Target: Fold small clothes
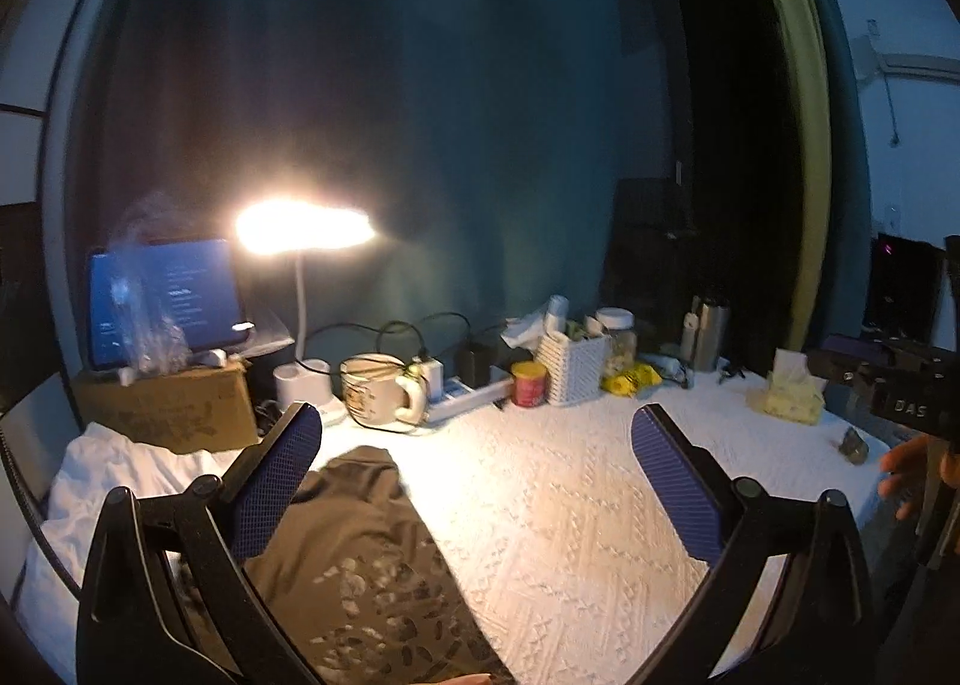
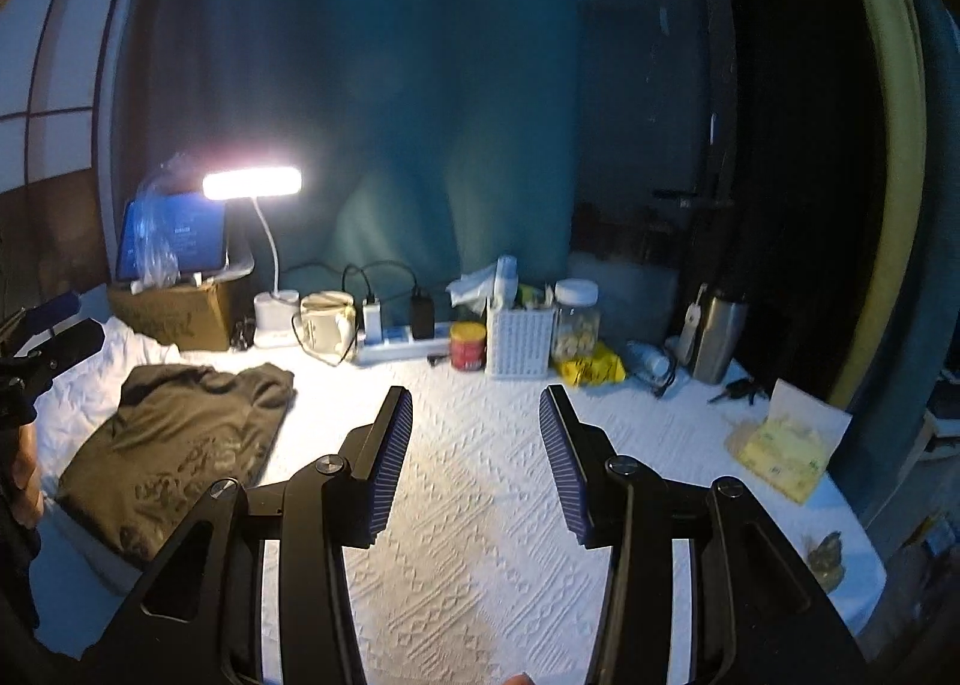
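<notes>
Olive T-shirt (image 2: 174, 445) lies folded into a compact rectangle on the white textured table cover (image 2: 480, 505), toward the desk-lamp (image 2: 252, 184) end of the table, just in front of the cardboard box (image 2: 174, 313) below the lamp. Printed side up, edges roughly squared, a loose roll of fabric along the lamp-side edge.

Left gripper (image 1: 477, 451): fingers spread wide, nothing between them; the shirt shows beneath and behind its left finger, not touched. Right gripper (image 2: 476, 439): fingers part-way apart, released, only bare cover between them; it sits well away from the shirt, on the side farther from the lamp.

Both tools point across the table toward the clutter row beside the lamp base (mug (image 2: 327, 319), power strip (image 2: 408, 346), red tin (image 2: 468, 346), white basket (image 2: 519, 343)).

Judgement: the fold on this garment looks finished, and the step in hand is letting go and backing off. No second garment is visible on the cover. Next move probably calls for fetching another piece, or neatening that rolled edge, which would need a low, flat approach so the stack is not dragged.
</notes>
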Demonstrator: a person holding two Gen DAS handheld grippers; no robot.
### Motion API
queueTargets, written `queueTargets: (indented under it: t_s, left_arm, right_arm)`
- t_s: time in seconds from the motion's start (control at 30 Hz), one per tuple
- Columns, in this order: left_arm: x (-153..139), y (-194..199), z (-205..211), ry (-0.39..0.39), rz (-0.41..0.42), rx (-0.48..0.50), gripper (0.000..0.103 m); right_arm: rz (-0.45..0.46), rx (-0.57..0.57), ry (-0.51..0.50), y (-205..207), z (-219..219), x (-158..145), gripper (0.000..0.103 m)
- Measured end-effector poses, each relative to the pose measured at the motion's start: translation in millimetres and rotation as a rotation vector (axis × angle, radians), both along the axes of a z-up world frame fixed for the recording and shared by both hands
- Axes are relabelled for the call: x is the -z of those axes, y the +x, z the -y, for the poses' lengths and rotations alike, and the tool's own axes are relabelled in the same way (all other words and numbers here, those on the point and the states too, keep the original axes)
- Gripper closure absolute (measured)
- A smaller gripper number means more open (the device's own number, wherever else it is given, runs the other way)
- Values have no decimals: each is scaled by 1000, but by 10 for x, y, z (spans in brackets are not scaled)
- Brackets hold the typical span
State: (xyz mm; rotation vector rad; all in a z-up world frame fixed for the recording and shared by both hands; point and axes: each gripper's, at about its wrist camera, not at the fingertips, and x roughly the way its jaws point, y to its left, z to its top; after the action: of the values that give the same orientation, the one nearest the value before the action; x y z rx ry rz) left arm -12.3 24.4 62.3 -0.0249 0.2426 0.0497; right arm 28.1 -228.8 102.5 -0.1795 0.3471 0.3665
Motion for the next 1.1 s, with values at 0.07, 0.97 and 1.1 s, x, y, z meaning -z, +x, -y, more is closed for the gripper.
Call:
queueTargets:
  t_s: [0.07, 0.97, 1.1]
  left_arm:
    - [-47, -18, -52, -13, -3, -25, 1]
    - [-181, -173, -361, 16, 57, -101, 1]
    - [-166, -154, -345, 17, 47, -91, 1]
  right_arm:
    - [26, 4, 17, -43, -4, -107, 56]
    - [82, -57, 54, -56, -316, -384, 56]
    - [74, -46, 60, -16, -287, -362, 56]
